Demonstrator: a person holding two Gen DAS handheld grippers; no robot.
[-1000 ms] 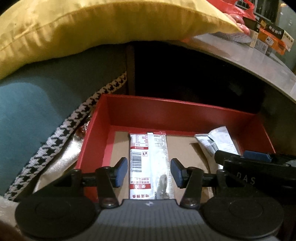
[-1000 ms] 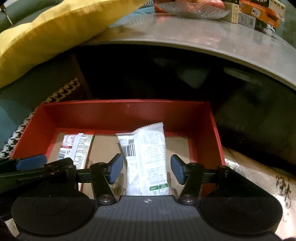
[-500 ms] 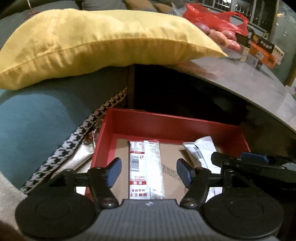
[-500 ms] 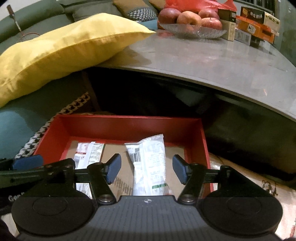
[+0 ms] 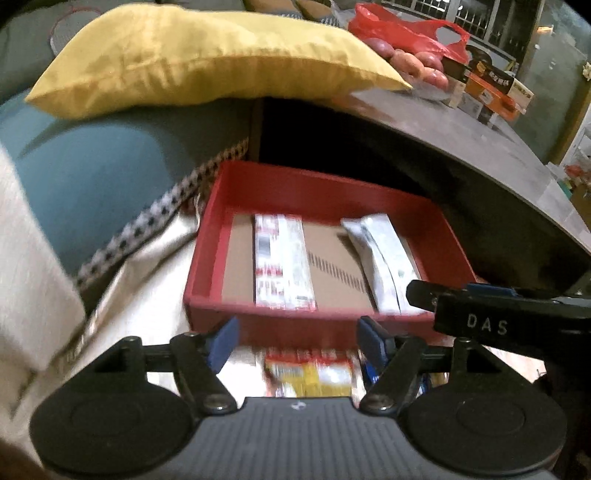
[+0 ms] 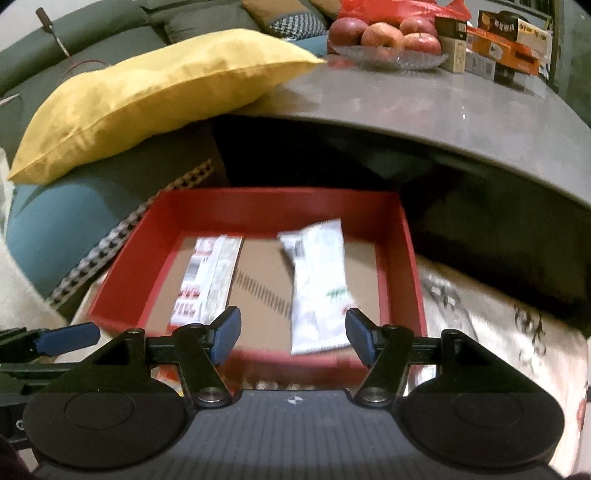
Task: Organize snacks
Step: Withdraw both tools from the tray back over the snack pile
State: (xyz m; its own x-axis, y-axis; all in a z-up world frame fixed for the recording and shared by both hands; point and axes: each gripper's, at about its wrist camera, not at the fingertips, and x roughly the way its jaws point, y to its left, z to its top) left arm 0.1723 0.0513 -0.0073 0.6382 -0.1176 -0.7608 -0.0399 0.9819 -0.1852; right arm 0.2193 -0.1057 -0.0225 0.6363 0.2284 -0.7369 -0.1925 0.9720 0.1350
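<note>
Shallow red cardboard box (image 6: 402,258) with a brown liner, seen from above on pale patterned fabric, just below the dark edge of a curved grey table (image 6: 461,110). Inside, lying flat and apart: a red-and-white printed snack packet (image 6: 207,280) toward the left wall, a white crinkled snack pouch with green print (image 6: 319,284) toward the right, bare liner between. Left gripper (image 5: 297,339), blue-padded, held over the near wall of the box, jaws apart and just been widening, gripping nothing; below and between them, outside the box, a blurred yellow-and-red snack wrapper (image 5: 314,373). Right gripper (image 6: 291,332) likewise parted, only slightly wider than a moment back, empty, hanging above the near end of the box with the white pouch's lower edge showing in the gap but untouched by either pad. Each tool visible at the edge of the other's view, side by side. Beyond the box, a mustard-yellow cushion (image 6: 147,96) resting on a teal seat with houndstooth trim (image 6: 122,251), one corner reaching the tabletop. On the far tabletop, red apples (image 6: 384,33) in a clear glass dish beside orange and black cartons (image 6: 506,48).
</note>
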